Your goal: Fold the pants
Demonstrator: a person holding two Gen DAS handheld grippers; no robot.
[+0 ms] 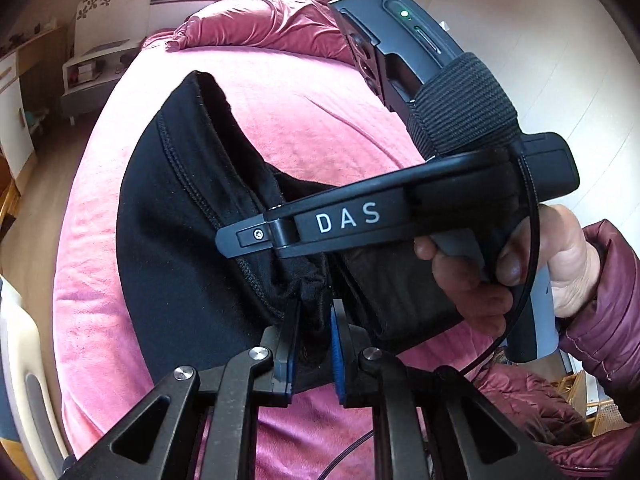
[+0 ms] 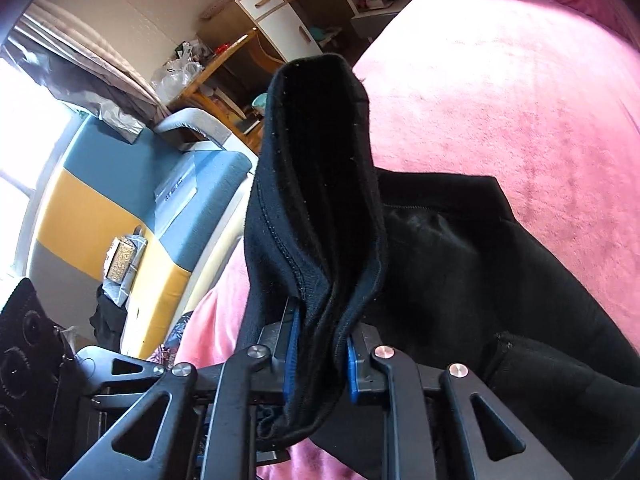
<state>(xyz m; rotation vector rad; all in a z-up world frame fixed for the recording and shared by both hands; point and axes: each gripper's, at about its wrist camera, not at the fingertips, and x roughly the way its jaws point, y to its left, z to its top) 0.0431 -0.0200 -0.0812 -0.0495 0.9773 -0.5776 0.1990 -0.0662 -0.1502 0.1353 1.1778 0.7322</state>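
Black pants [image 1: 180, 240] lie on a pink bed [image 1: 304, 112]. My left gripper [image 1: 314, 320] is shut on a bunched edge of the pants, lifted off the bed. The right gripper tool [image 1: 360, 220], marked DAS and held by a hand, crosses the left wrist view just above and to the right. In the right wrist view my right gripper [image 2: 318, 344] is shut on a hemmed edge of the pants [image 2: 320, 184], which stands up in a loop in front of the camera. The rest of the pants [image 2: 480, 264] spreads to the right on the bed [image 2: 520, 100].
A crumpled pink cover [image 1: 264, 20] lies at the head of the bed. A blue and yellow bench [image 2: 120, 208] stands beside the bed. A wooden desk with white drawers [image 2: 272, 12] and a nightstand [image 1: 92, 68] are by the wall. The person's maroon jacket sleeve [image 1: 608, 320] is at right.
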